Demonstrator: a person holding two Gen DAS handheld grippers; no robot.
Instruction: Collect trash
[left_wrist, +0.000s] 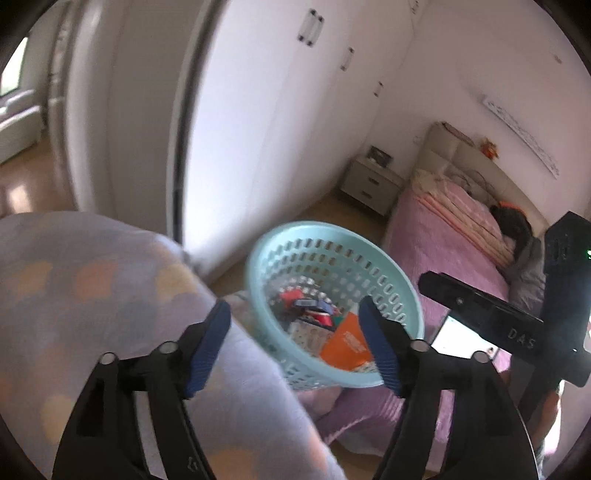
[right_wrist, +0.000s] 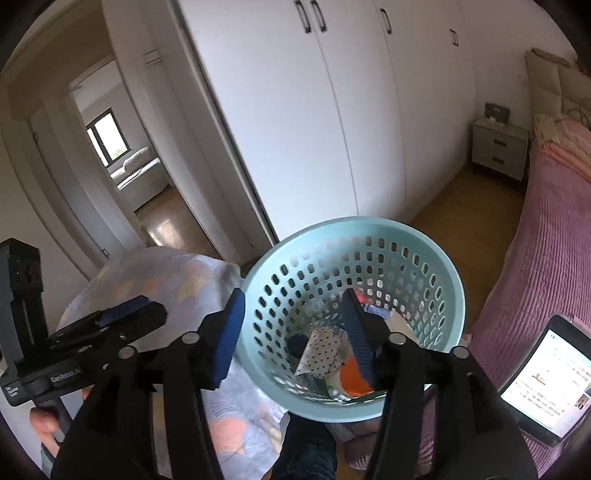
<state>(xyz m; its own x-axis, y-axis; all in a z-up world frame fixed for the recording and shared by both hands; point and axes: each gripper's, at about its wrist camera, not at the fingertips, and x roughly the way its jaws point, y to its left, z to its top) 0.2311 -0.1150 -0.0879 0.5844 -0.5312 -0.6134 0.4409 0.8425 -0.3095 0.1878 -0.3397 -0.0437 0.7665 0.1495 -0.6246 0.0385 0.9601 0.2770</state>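
Bedroom with white wardrobes: your teal perforated basket (right_wrist: 351, 258) sits at the pink bed's (right_wrist: 546, 240) edge, holding wrappers and an orange carton (right_wrist: 354, 380). Both your left gripper (left_wrist: 295, 343) and right gripper (right_wrist: 295, 339) are spread, pinching nothing. It looks light and stiff; take its rim.

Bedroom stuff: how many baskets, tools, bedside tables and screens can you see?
Basket: 1
Tools: 2, the left tool and the right tool
Bedside table: 1
Lit screen: 1
Total: 5
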